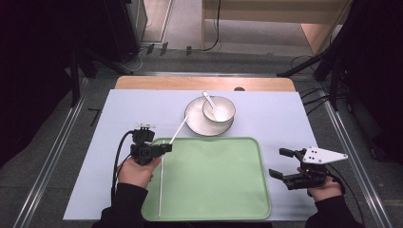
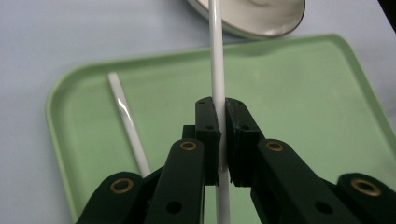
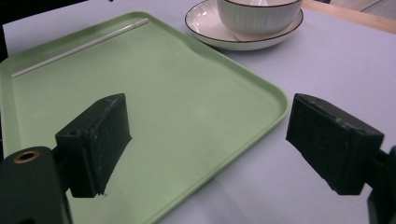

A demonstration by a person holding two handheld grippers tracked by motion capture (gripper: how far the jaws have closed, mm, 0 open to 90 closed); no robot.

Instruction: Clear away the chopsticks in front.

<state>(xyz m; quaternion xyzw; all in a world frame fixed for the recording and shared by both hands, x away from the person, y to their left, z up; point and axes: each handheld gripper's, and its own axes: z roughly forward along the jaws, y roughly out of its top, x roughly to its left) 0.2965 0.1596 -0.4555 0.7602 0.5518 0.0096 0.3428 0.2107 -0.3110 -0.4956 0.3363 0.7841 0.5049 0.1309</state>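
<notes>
Nearest the person, at the table's right edge, the right gripper (image 1: 284, 166) hovers beside the green tray (image 1: 228, 199), its jaws spread wide with nothing between them. On the tray's left side lies one white chopstick (image 1: 161, 190), running lengthwise along the rim. Just beyond it, the left gripper (image 1: 164, 148) is clamped on a second chopstick (image 1: 178, 129), whose far end reaches the plate (image 1: 195, 124). A bowl (image 1: 222, 112) with a spoon (image 1: 209, 100) sits on that plate.
</notes>
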